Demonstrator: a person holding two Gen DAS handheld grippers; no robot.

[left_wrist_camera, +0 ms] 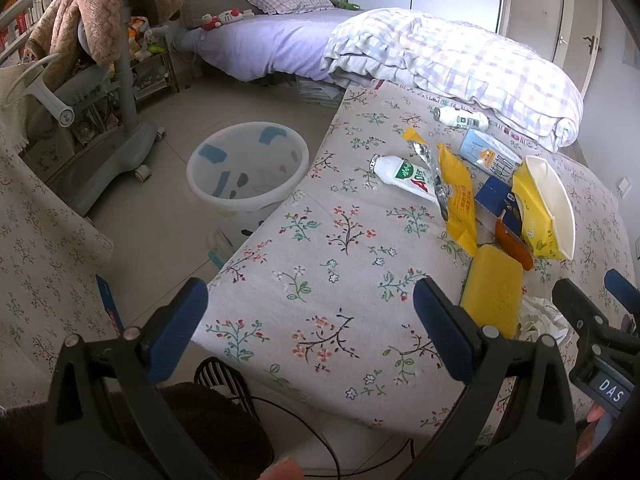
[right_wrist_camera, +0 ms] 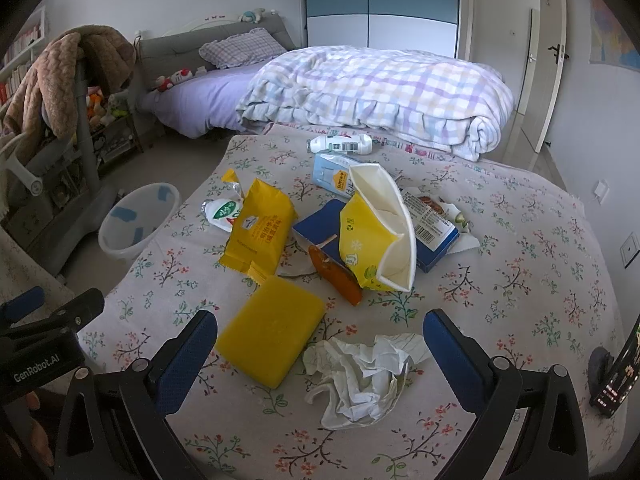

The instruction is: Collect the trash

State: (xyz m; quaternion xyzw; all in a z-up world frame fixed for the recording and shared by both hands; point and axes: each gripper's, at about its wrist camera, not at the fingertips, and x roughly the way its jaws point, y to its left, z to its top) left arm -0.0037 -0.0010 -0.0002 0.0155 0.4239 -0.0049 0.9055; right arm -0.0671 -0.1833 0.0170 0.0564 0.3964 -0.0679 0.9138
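Trash lies on a floral-cloth table: a crumpled white tissue, a yellow sponge, a yellow wrapper, a yellow-white carton, an orange wrapper, a blue box, a milk carton and white bottles. My right gripper is open and empty, its fingers either side of the tissue and sponge. My left gripper is open and empty over the table's near left edge. A white bin stands on the floor left of the table.
A bed with a checked quilt lies behind the table. A grey wheeled stand draped with a brown blanket is at the left. A phone sits at the table's right edge. A cable hangs below the table.
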